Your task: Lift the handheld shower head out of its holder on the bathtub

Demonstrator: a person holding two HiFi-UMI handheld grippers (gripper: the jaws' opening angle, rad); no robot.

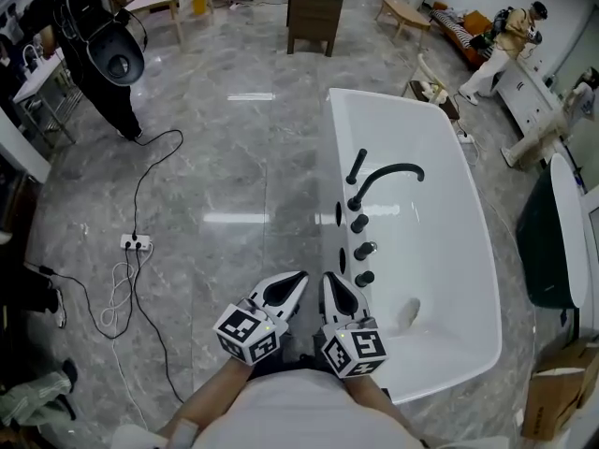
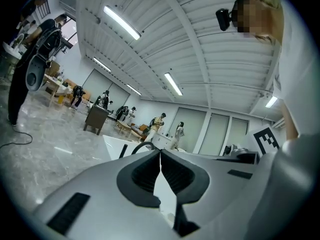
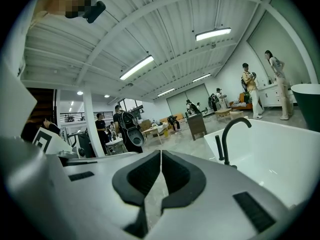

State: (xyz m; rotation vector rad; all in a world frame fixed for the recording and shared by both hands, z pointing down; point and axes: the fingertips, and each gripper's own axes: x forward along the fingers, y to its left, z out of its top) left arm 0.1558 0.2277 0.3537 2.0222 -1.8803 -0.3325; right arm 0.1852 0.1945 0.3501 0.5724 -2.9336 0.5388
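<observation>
shower head in its holder, both grippers clenched on nothing

the black handheld shower head [image 1: 357, 166] stands in its holder on the rim of the white bathtub [image 1: 412, 101], ahead of the right gripper [image 1: 333, 286] and well apart from its tips. the curved black faucet spout [image 1: 386, 176] rises just beside the shower head, on the side away from the left gripper [image 1: 292, 284]. a row of black knobs [image 1: 363, 250] runs along the rim between the shower head and the right gripper. the two grippers sit side by side, the right one at the tub's edge, the left one over the grey marble floor [image 1: 234, 157]. each has its jaws pressed together with nothing between them. a power strip [image 1: 136, 243] with cables lies on the floor well off to the left gripper's outer side.
</observation>
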